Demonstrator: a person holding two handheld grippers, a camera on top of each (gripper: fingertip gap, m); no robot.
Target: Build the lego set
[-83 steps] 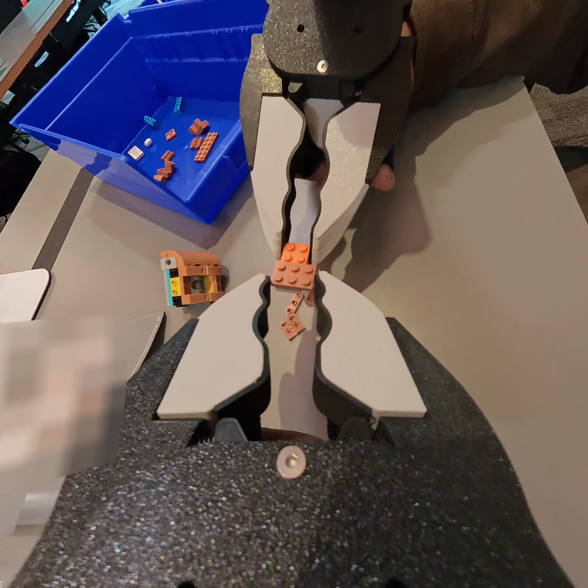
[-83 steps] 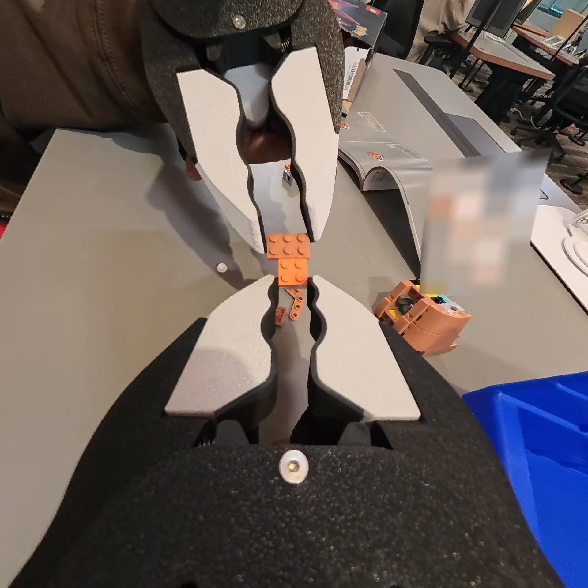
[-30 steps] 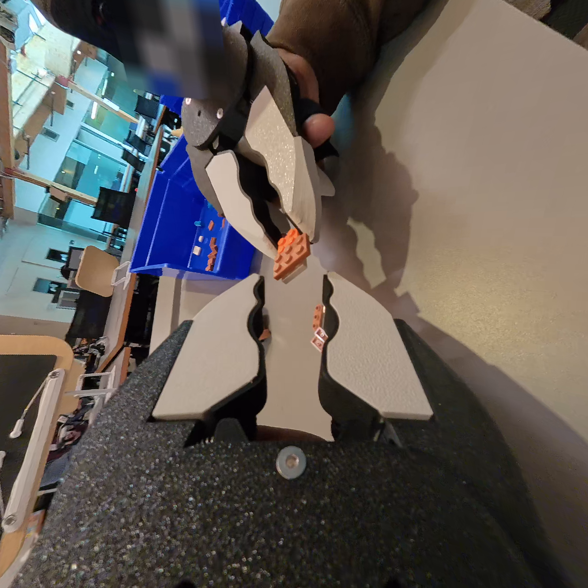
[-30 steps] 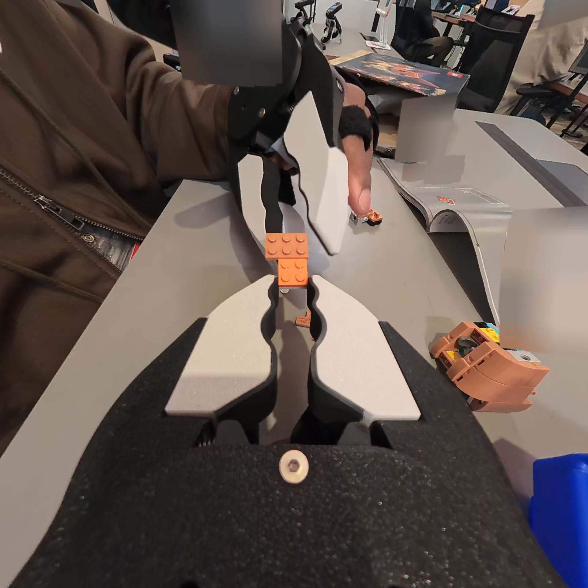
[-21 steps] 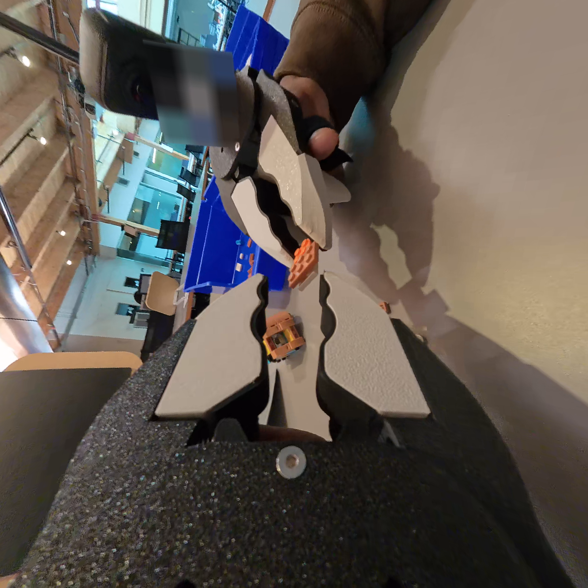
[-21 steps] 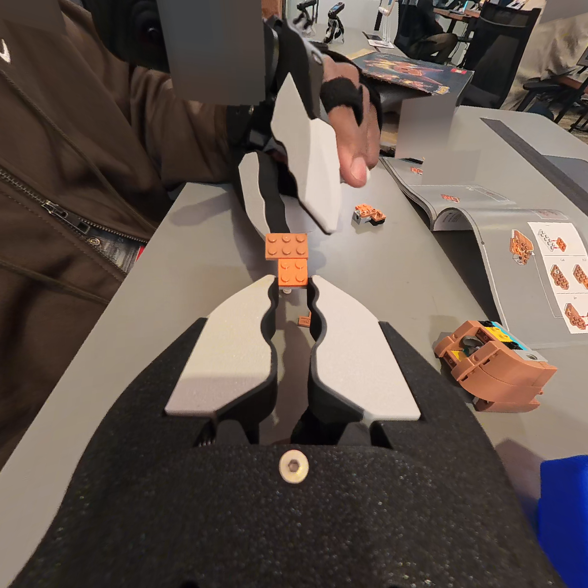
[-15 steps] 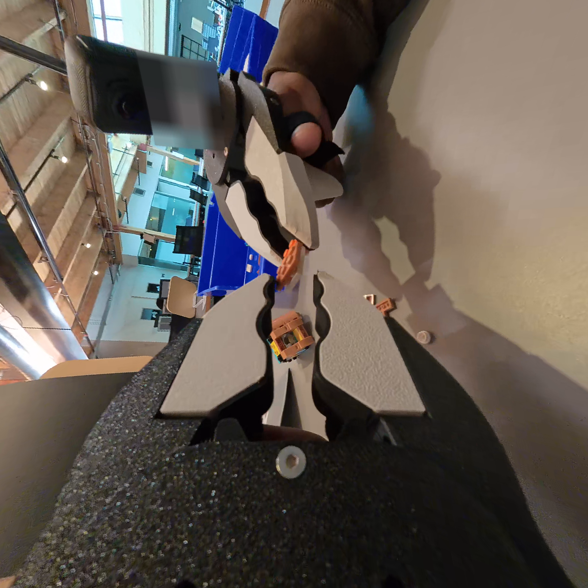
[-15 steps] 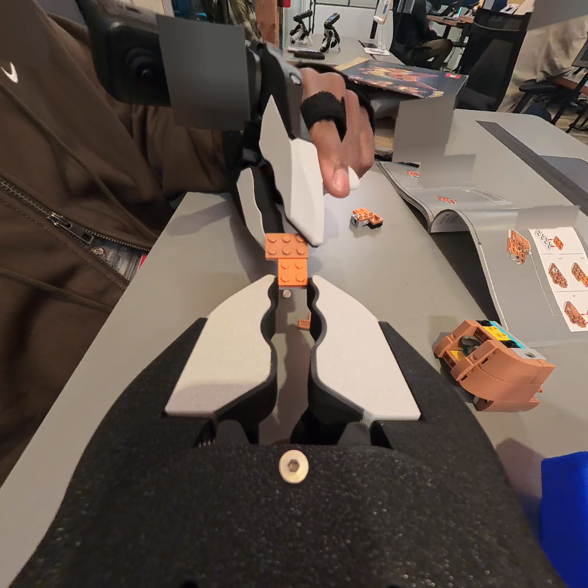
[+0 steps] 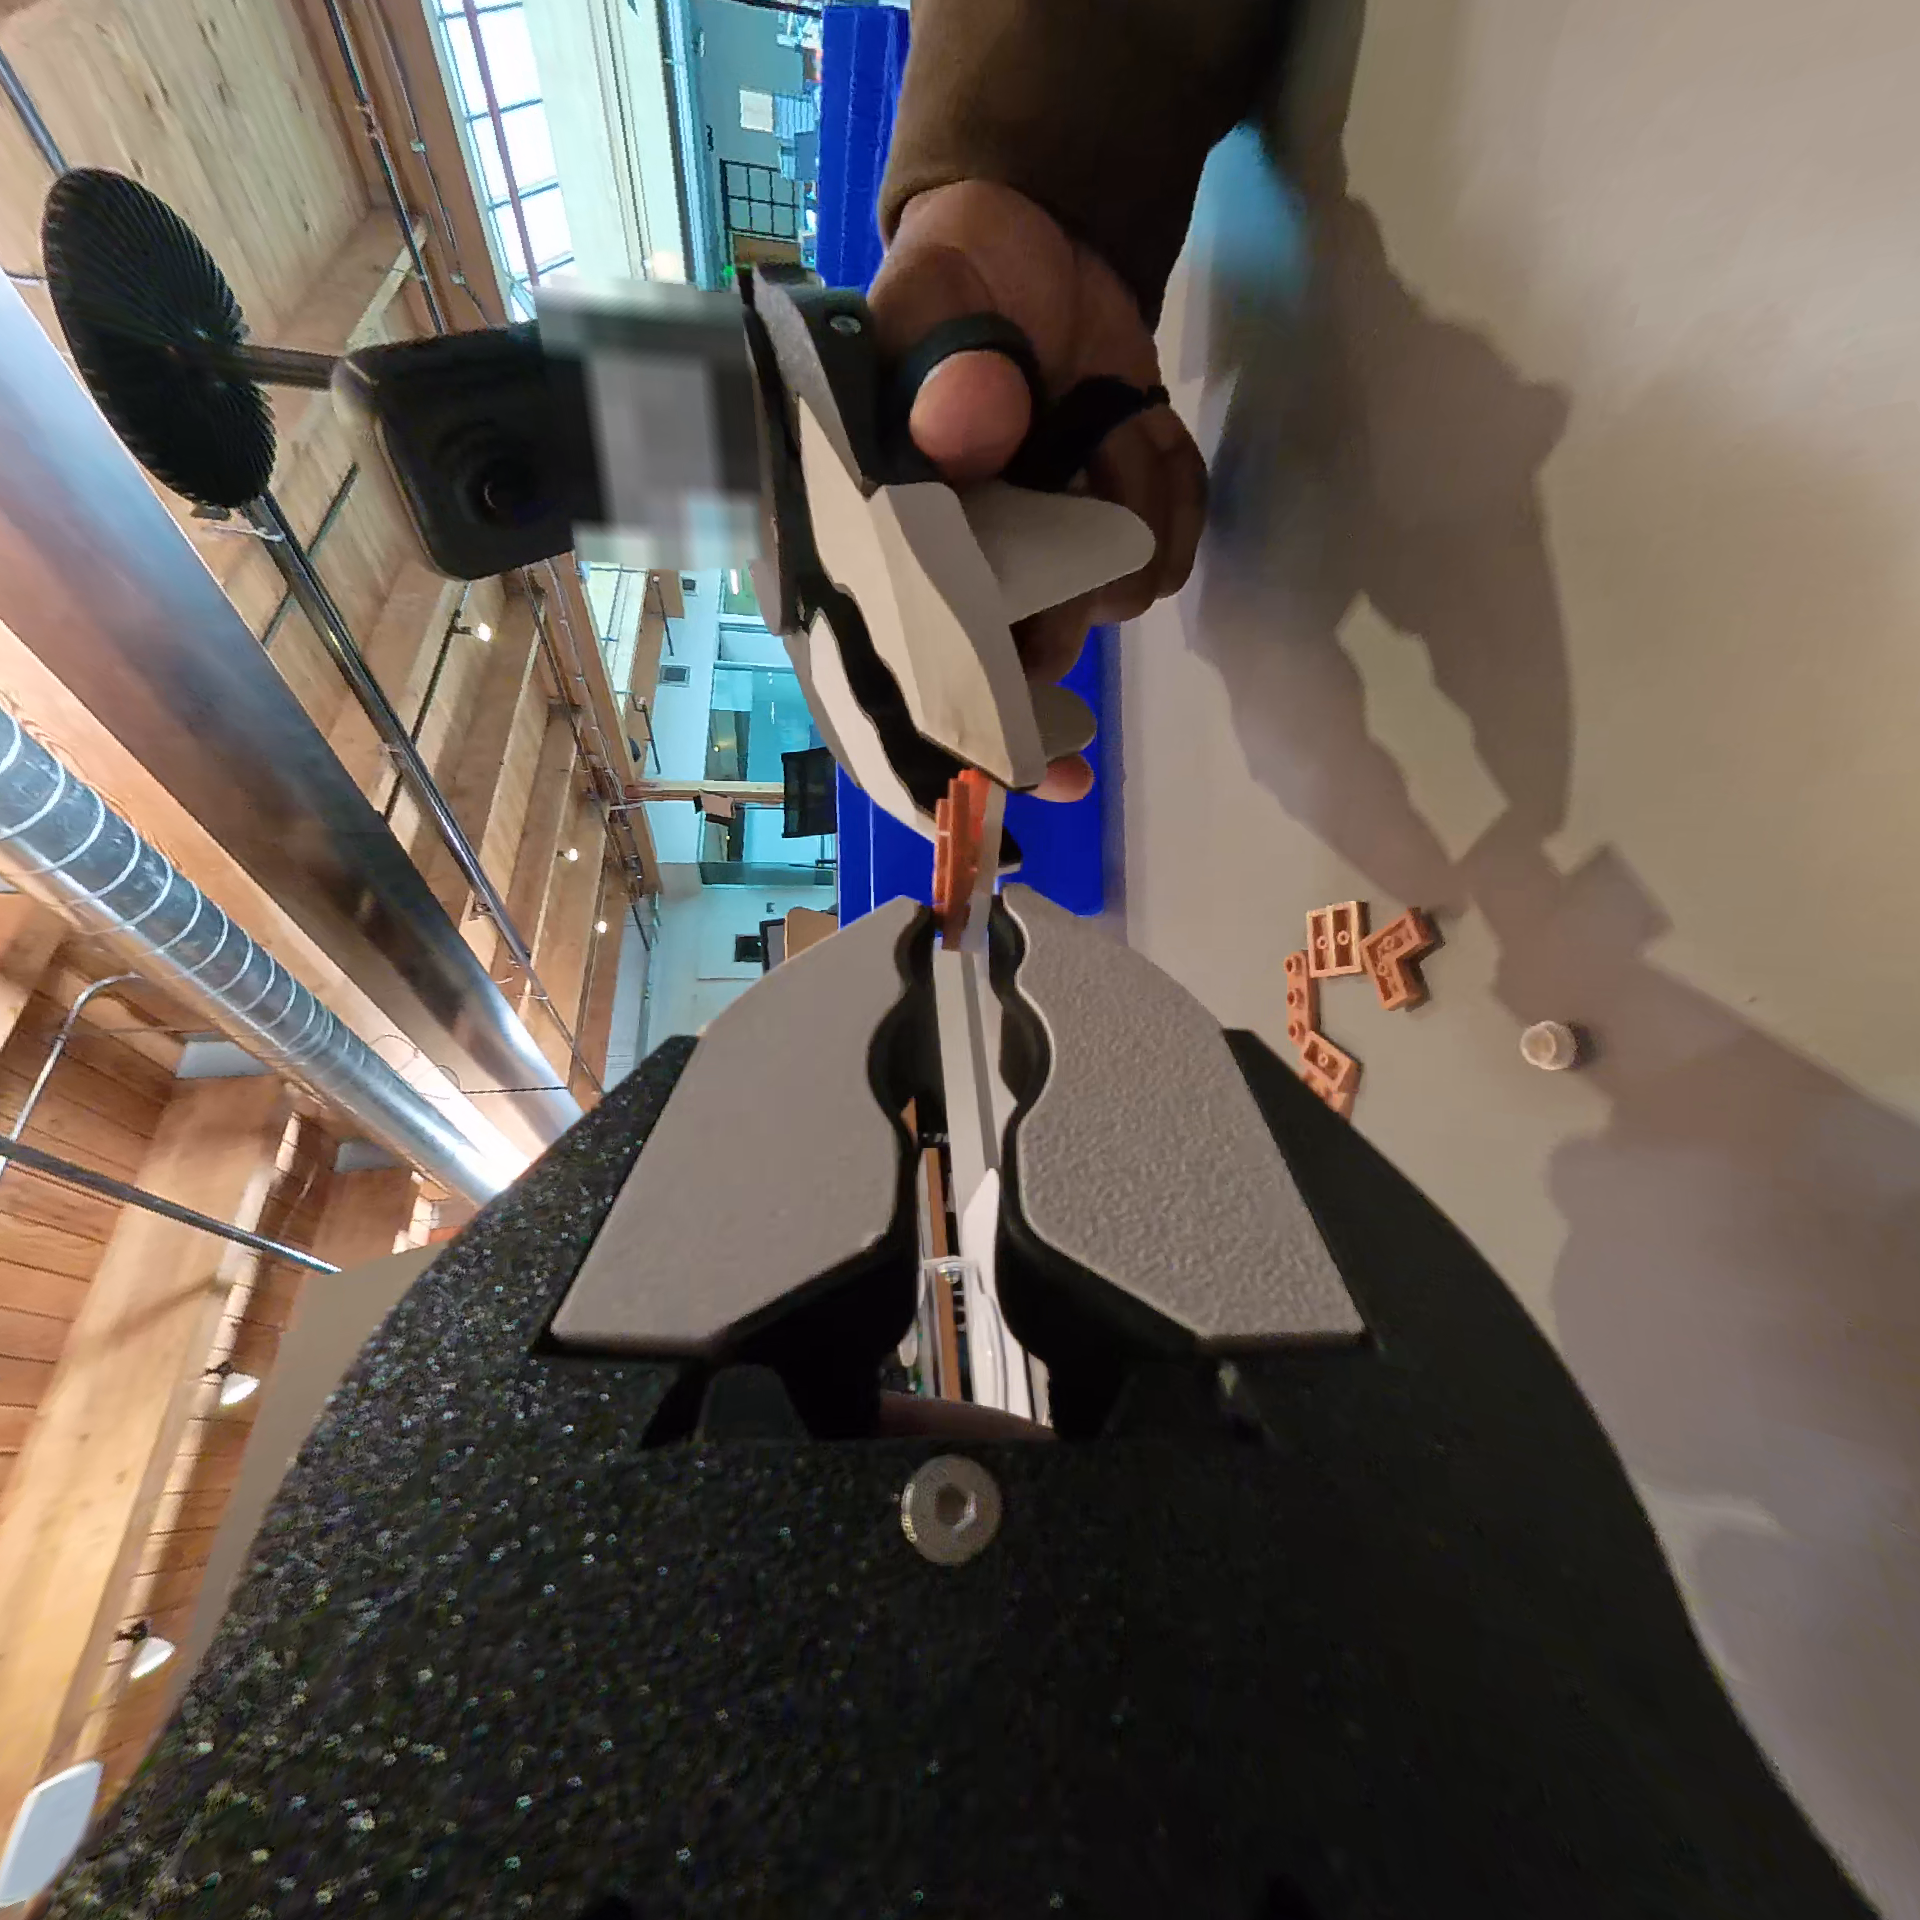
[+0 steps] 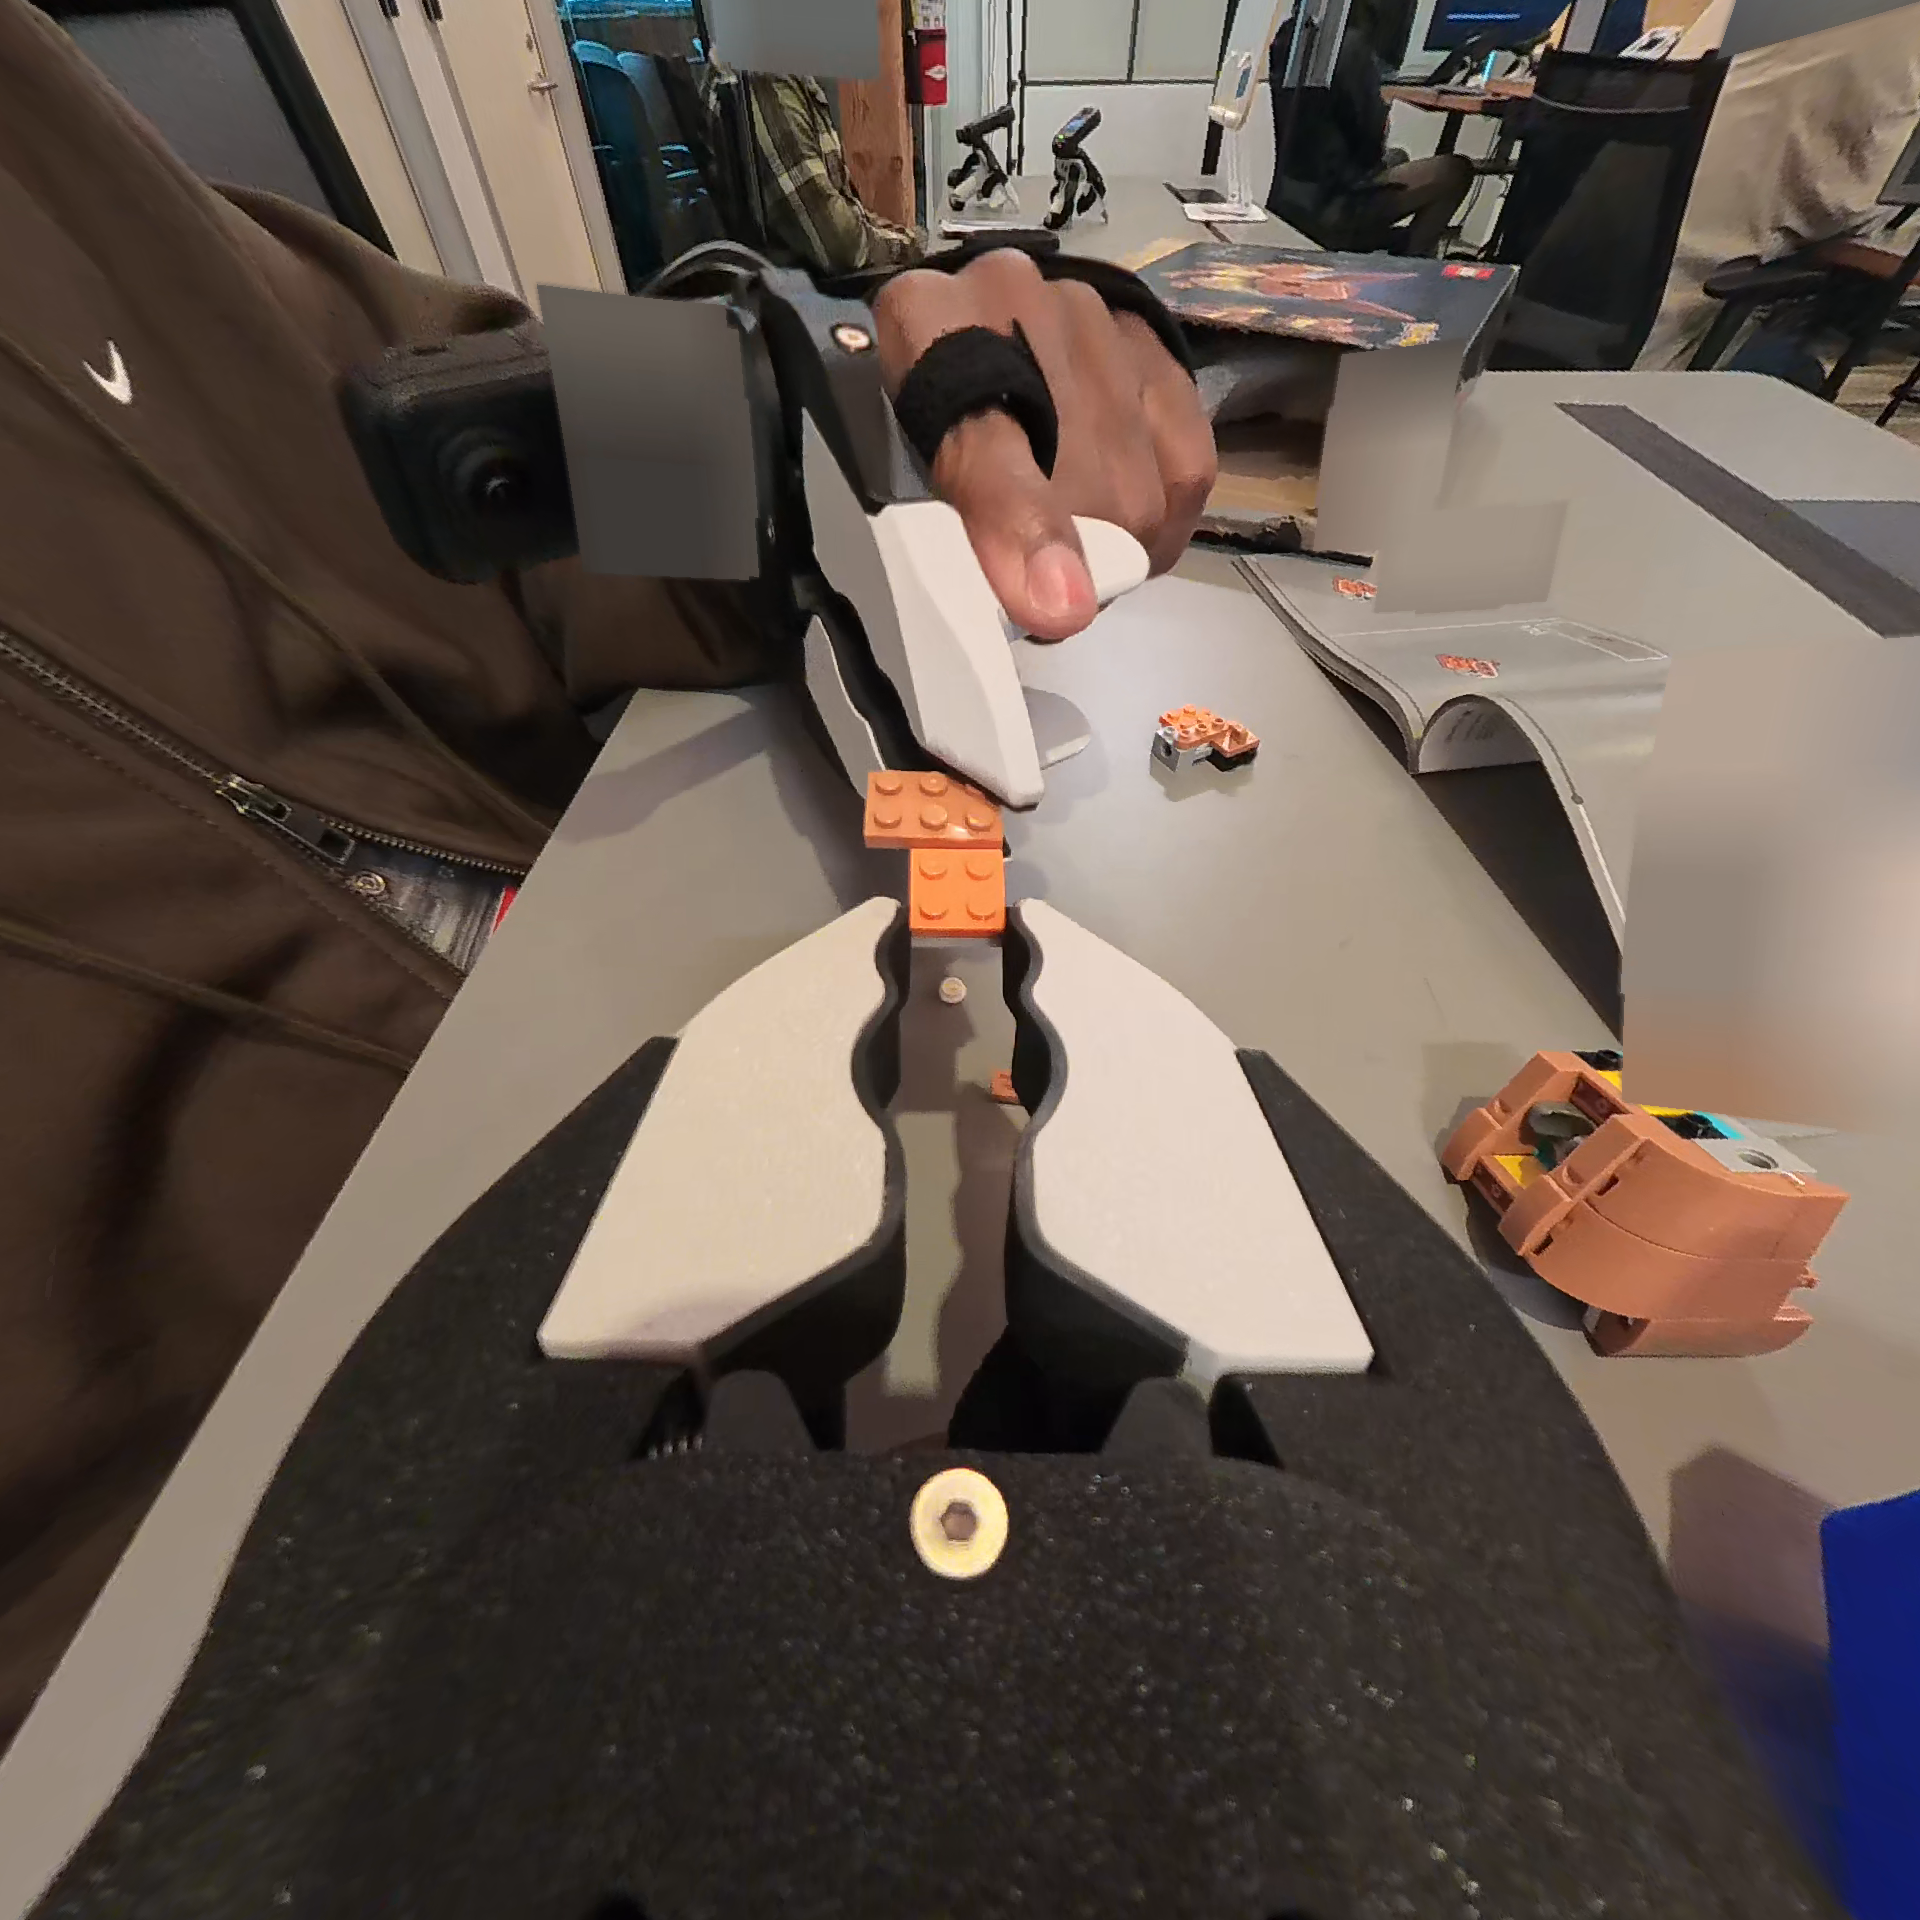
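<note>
Grey table (image 10: 1299, 935) | orange plates (image 10: 956, 894) btwn both hand-held grippers (tips closed)

Right gripper (image 10: 956, 920) clamps orange plate (image 10: 957, 891) above table (image 10: 1247, 935); brown plate (image 10: 932, 808) joined, left gripper (image 10: 935, 779) pinching it; brown model (image 10: 1642, 1205) near right edge.

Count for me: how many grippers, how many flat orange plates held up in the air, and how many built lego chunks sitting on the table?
Grippers: 2, the left gripper and the right gripper
Held plates: 2, a bright orange plate and a brownish plate
Built chunks on the table: 2, a big brown chunk and a small grey-and-orange chunk
Total: 6
</note>
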